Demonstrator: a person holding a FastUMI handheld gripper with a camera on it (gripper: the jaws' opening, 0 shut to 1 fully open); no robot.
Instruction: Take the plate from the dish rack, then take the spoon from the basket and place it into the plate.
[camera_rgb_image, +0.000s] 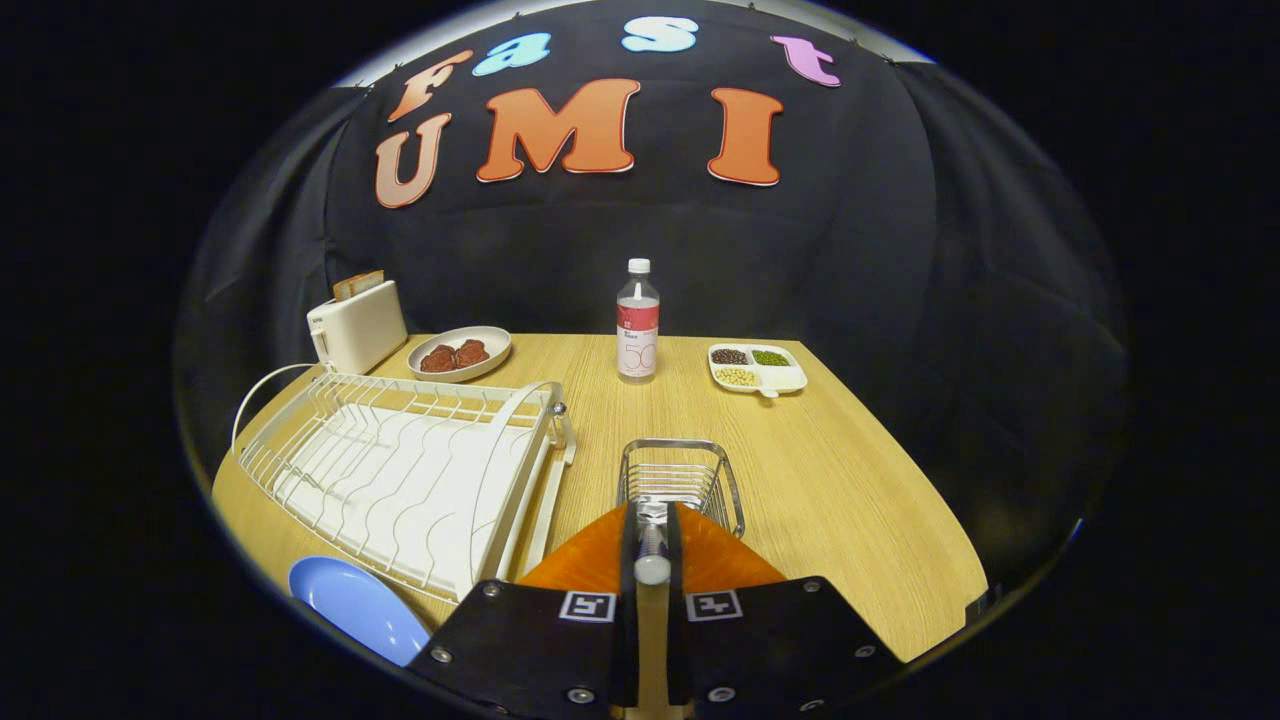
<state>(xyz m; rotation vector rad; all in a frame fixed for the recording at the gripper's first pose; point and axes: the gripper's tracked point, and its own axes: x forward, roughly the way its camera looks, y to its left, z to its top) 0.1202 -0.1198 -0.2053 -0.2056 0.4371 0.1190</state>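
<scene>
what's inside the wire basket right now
The gripper, shut on the spoon, covers the near part of the wire basket. Its far part shows only bare wire.

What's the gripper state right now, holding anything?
Gripper: closed on the handle of a metal spoon, just in front of the wire basket. The round blue plate lies on the wooden table beside the white dish rack.

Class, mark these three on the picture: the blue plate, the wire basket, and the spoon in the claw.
Blue plate (355, 603): gripper view, on its flat middle, beside the dish rack.
Wire basket (676, 455): gripper view, on its far rim.
Spoon (652, 568): gripper view, on its handle end, pinched between the claw's fingers.
</scene>
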